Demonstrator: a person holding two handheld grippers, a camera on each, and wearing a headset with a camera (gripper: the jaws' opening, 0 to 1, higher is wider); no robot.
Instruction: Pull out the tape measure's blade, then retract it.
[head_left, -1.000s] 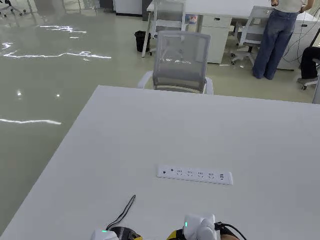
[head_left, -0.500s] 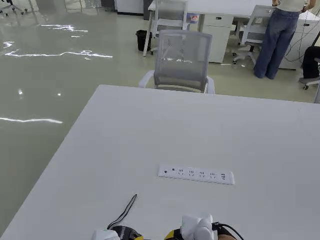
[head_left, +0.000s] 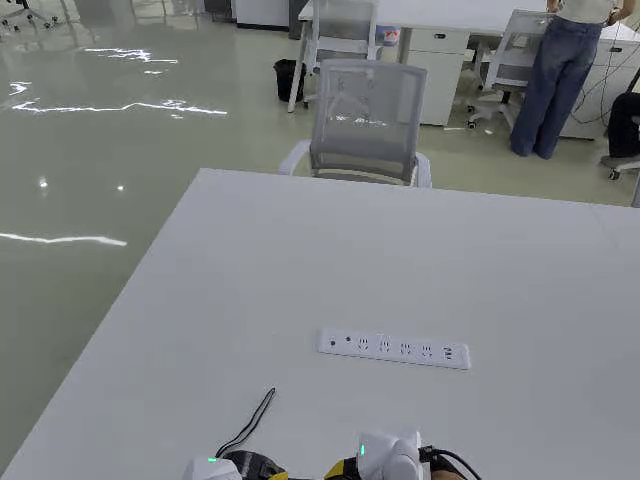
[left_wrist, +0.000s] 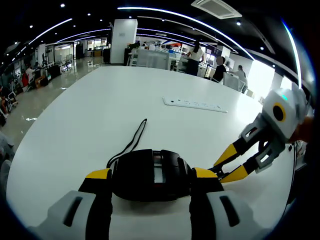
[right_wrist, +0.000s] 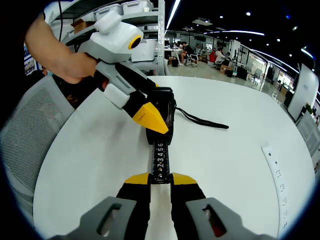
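- Your left gripper (left_wrist: 152, 176) is squeezing the black tape measure (left_wrist: 150, 164) by its case. The yellow-tipped jaws are closed in to the case's width, one on each side.
- The tape measure is sitting on the white table (head_left: 300, 260) at the near edge, right in front of you.
- Your right gripper (right_wrist: 161, 179) is pinching the end of the blade (right_wrist: 160, 159), with its jaws almost together on it.
- The blade is reaching a short way from the case to those jaws, with the numbers 2 to 6 showing.
- The black strap (left_wrist: 131, 142) is trailing flat from the case toward the far side.
- A white power strip (head_left: 393, 348) is lying farther out, well apart from the case.
- Your hand (right_wrist: 65, 56) is gripping the left gripper's handle.
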